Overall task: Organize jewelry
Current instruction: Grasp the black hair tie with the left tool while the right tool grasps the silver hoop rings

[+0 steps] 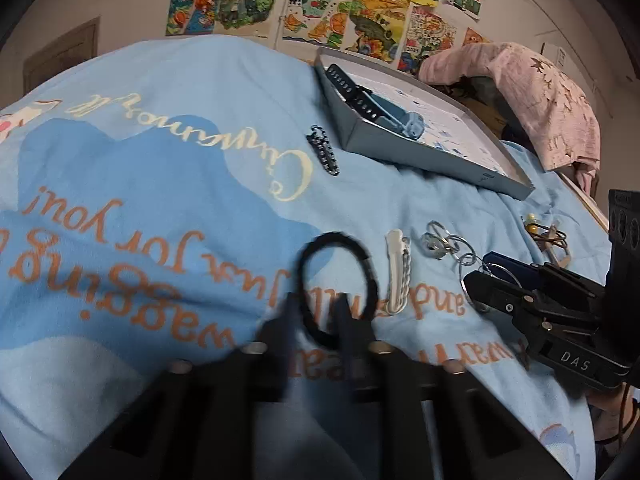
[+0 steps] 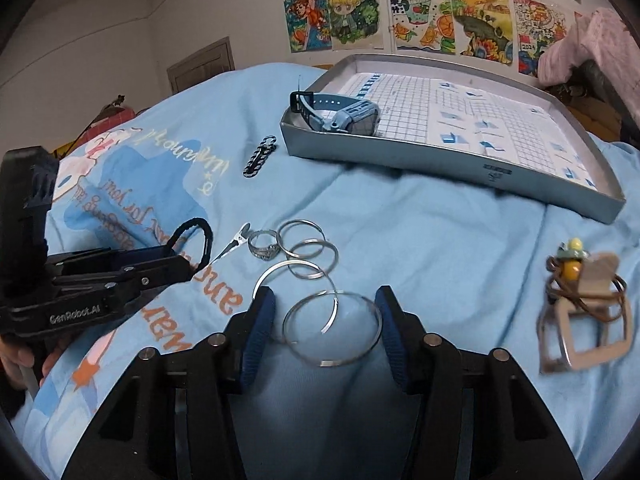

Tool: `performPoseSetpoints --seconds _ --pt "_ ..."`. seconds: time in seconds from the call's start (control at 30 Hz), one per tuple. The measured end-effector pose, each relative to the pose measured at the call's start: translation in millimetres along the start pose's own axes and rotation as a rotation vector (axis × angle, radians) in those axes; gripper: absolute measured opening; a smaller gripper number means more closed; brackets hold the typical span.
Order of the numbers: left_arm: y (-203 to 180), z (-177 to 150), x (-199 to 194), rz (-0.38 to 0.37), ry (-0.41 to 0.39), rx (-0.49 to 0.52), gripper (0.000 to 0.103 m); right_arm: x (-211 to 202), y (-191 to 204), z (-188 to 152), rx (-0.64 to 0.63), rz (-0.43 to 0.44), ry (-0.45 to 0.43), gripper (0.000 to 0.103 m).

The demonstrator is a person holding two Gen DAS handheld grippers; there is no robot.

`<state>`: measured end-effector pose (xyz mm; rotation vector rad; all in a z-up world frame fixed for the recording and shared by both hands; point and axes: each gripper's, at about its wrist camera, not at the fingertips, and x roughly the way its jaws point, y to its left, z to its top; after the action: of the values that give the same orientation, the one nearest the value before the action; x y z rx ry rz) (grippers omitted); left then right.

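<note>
Right gripper (image 2: pixel 326 320) is seen with jaws spread wide, a silver bangle (image 2: pixel 332 328) lying between the blue pads (image 2: pixel 260 320), not gripped. Just ahead, more silver hoops (image 2: pixel 308 254) and a ring (image 2: pixel 262 246) are spread on the blue blanket (image 2: pixel 420 240). To the left, the left gripper (image 2: pixel 176 260) is placed at a black hair tie (image 2: pixel 192 240); its jaw state is unclear. Far ahead, a tray (image 2: pixel 460 160) holding a watch (image 2: pixel 344 114). To the right, a brown cord piece (image 2: pixel 584 308).
</note>
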<state>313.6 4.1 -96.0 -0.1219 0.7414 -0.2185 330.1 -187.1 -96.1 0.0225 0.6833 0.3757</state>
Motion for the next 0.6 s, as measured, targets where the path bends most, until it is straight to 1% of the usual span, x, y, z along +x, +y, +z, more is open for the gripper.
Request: performPoseSetpoints --seconds 0.1,0.2,0.33,0.43,0.57,0.6 --pt "0.6 -1.8 -3.2 -0.008 -0.022 0.002 0.008 0.8 3.7 0.7 -0.01 0.014 0.002 0.04" --pt "-1.4 -1.9 -5.9 -0.018 -0.035 0.013 0.006 -1.4 8.7 -0.5 -0.035 0.03 -0.006 0.04" --pt "-3.6 -2.4 -10.1 -0.041 -0.055 0.024 0.006 -0.7 16.7 -0.9 -0.072 0.038 0.009 0.04" --pt "-3.4 -2.9 -11.7 -0.045 -0.062 0.03 0.006 -1.7 14.9 -1.5 -0.06 0.05 0.015 0.04" --pt "-5.7 -3.8 -15.5 -0.037 -0.085 0.04 0.006 -2.8 12.0 -2.6 -0.042 0.063 0.013 0.04" --pt "-7.1 -4.1 -18.7 -0.026 -0.103 0.046 0.006 -2.9 13.0 -3.0 -0.044 0.062 0.008 0.04"
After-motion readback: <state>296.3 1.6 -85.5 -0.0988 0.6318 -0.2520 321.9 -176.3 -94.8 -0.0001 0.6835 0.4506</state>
